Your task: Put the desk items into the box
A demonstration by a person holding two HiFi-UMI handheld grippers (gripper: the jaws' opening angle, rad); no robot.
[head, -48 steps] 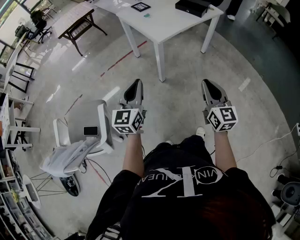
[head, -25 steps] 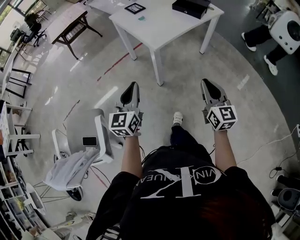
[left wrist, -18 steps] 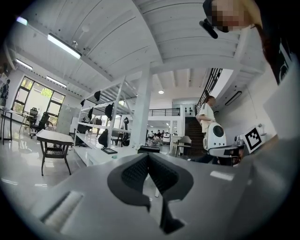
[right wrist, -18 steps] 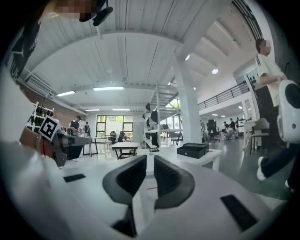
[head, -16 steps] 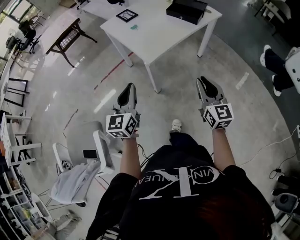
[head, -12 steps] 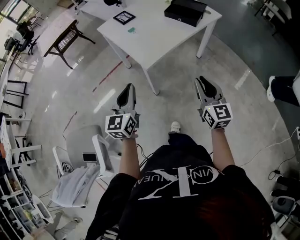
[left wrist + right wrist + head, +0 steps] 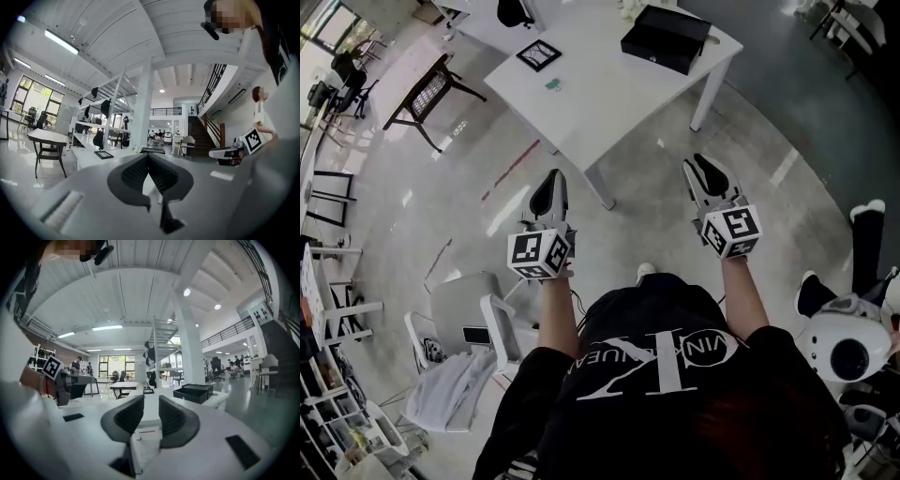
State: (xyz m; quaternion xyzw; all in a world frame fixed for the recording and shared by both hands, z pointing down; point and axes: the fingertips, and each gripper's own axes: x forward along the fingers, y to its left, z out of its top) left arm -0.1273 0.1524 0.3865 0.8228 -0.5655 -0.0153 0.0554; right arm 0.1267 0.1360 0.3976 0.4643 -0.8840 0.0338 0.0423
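The black box (image 7: 666,36) sits at 1 o'clock on the white bench (image 7: 619,103), its long axis running roughly 10 to 4 o'clock. A framed card (image 7: 539,54) lies at 11 o'clock. Both tongs point towards 12 o'clock, short of the bench: the left tongs (image 7: 549,178) are closed at the tips and the right tongs (image 7: 700,167) are narrowly apart, both empty.

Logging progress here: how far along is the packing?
Done: nothing; the framed item and small teal item lie on the white table, outside the black box. In hand: nothing; left tongs shut, right tongs open, both empty, short of the table. Left: all the packing.
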